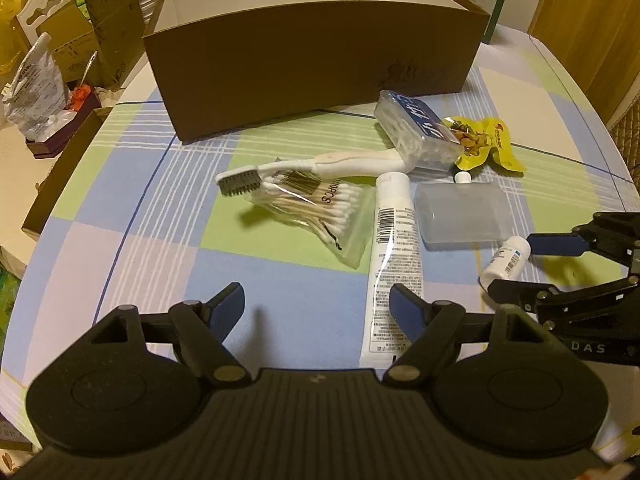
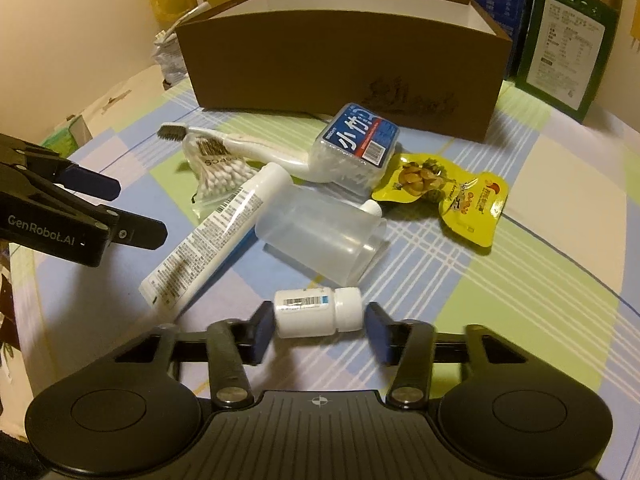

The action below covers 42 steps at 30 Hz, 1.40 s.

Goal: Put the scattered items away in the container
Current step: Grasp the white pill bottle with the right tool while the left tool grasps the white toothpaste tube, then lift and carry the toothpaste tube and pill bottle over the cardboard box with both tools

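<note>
The right gripper (image 2: pixel 320 326) was seen narrowed around a small white pill bottle (image 2: pixel 318 312) lying on its side on the checked tablecloth (image 2: pixel 520 300), its pads at the bottle's two ends. The left gripper (image 1: pixel 318 306) was held wide, with nothing between its jaws, just beside a white tube (image 1: pixel 394 256). The brown cardboard box (image 1: pixel 312 68) was seen standing towards the table's far edge

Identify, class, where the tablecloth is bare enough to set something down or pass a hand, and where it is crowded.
Bare: the cloth left of the cotton swab bag, before the brown box, and the stretch right of the snack packet. Crowded: the middle, where toothbrush, tube and clear cup overlap.
</note>
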### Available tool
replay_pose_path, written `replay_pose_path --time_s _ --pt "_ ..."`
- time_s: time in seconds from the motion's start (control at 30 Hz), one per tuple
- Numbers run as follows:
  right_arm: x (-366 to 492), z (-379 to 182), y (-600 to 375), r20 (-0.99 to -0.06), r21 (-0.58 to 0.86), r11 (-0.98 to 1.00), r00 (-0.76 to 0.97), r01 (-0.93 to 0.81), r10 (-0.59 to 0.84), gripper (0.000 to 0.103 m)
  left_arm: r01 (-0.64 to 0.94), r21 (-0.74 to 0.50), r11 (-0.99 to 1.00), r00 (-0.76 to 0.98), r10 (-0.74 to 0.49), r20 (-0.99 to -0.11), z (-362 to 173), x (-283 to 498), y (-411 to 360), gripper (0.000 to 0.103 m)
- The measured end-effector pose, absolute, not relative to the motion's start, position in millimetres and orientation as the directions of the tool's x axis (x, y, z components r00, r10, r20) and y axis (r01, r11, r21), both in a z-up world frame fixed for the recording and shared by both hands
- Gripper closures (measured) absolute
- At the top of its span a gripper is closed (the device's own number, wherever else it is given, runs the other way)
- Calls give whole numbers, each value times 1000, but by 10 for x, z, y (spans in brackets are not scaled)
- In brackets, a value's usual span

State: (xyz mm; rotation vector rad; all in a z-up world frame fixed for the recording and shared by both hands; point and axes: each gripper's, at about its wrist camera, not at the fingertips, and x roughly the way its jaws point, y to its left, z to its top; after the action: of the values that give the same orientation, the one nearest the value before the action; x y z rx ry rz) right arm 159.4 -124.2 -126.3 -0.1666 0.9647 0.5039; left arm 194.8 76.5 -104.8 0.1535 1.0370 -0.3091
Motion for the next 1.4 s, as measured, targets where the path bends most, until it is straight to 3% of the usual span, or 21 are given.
replay_pose_path --time_s 0.3,0.7,0.93,1.4 --pt "1624 -1229 -1398 -828 69 902 480 -425 289 58 370 -30 928 453 -209 -867 -1085 2000 657 29" --pt "1642 -1197 -1697 -835 59 941 500 -333 229 58 485 -43 874 424 -277 -862 -1153 2057 357 49" --pt "1626 -1200 -1771 -838 58 948 501 -313 217 58 523 -45 851 401 -292 -869 -1247 2128 218 68" --pt "1576 -1217 -1827 -837 71 946 497 -316 229 58 492 -43 869 392 -265 -881 -1301 1925 389 72"
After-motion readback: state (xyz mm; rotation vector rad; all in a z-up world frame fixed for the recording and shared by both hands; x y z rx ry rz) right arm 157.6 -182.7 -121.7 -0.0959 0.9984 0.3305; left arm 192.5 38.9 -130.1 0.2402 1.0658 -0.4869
